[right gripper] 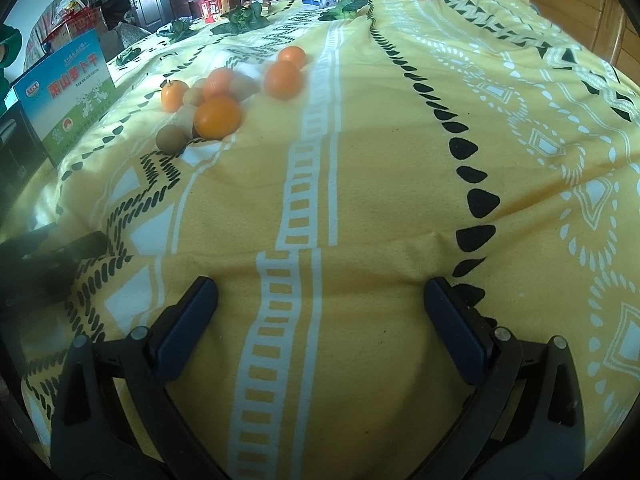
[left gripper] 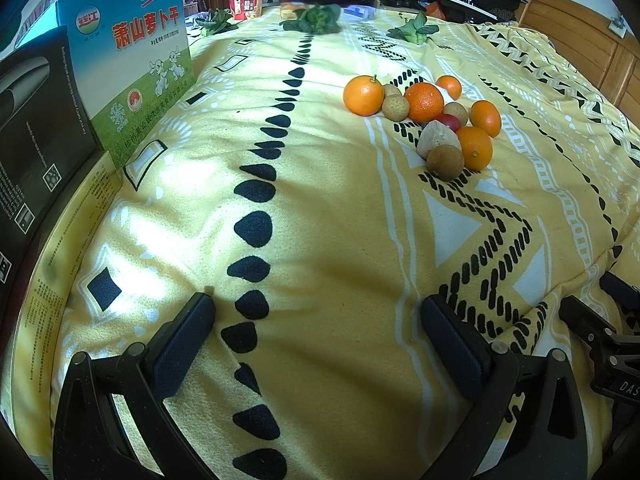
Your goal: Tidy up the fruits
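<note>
A pile of fruit lies on the yellow patterned cloth (left gripper: pixel 320 208): several oranges (left gripper: pixel 363 95), brown round fruits (left gripper: pixel 445 162), a red one (left gripper: pixel 450 122) and a pale cut piece (left gripper: pixel 436 138). The right wrist view shows the same pile at upper left, with an orange (right gripper: pixel 217 117) and a brown fruit (right gripper: pixel 171 139) nearest. My left gripper (left gripper: pixel 318 312) is open and empty, well short of the pile. My right gripper (right gripper: pixel 320 292) is open and empty over bare cloth, right of the pile. The right gripper's body also shows at the left wrist view's right edge (left gripper: pixel 600 332).
Boxes stand along the left: a blue-green carton (left gripper: pixel 136 76), a black box (left gripper: pixel 36 128) and a yellow box (left gripper: pixel 60 248). Leafy greens (left gripper: pixel 314 18) and a red noodle cup (left gripper: pixel 245 5) lie at the far end. A wooden headboard (left gripper: pixel 580 40) is at right.
</note>
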### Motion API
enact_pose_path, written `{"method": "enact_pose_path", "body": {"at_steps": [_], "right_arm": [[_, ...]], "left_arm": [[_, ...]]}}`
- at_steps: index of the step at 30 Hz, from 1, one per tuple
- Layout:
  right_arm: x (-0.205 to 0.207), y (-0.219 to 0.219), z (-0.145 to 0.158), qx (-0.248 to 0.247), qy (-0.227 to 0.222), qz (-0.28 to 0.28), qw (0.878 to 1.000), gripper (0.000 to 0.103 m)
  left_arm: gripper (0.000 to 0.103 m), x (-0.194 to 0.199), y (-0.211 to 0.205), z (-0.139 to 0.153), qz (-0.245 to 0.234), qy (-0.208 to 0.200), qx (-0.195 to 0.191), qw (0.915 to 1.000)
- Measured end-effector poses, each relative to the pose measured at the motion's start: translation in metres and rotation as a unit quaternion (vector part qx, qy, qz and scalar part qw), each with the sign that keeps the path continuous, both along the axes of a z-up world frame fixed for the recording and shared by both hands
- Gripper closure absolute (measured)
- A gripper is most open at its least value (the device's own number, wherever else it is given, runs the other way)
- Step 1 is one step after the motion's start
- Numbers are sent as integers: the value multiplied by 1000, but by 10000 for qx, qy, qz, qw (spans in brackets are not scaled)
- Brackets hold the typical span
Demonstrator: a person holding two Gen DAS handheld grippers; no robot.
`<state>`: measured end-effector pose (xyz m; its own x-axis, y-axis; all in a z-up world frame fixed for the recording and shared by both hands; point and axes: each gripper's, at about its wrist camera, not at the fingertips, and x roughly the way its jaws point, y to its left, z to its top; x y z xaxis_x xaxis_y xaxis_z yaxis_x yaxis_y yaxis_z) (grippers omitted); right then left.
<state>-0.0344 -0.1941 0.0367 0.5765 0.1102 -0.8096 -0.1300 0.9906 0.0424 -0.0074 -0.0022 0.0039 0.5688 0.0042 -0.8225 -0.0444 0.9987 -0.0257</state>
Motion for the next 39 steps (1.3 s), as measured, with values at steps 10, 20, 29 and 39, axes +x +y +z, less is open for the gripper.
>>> {"method": "enact_pose_path", "body": {"at_steps": [10, 20, 29, 39], "right_arm": [[3, 1, -1, 67, -4, 31, 10000, 0], [2, 1, -2, 40, -1, 33, 10000, 0], [3, 1, -2, 12, 2, 33, 10000, 0], [3, 2, -2, 22, -1, 33, 10000, 0]], "left_arm": [[0, 0, 0, 0, 6, 23, 34, 10000], [0, 1, 1, 0, 6, 30, 22, 10000], [0, 1, 1, 0, 6, 29, 22, 10000], [0, 1, 1, 0, 6, 29, 23, 10000]]}}
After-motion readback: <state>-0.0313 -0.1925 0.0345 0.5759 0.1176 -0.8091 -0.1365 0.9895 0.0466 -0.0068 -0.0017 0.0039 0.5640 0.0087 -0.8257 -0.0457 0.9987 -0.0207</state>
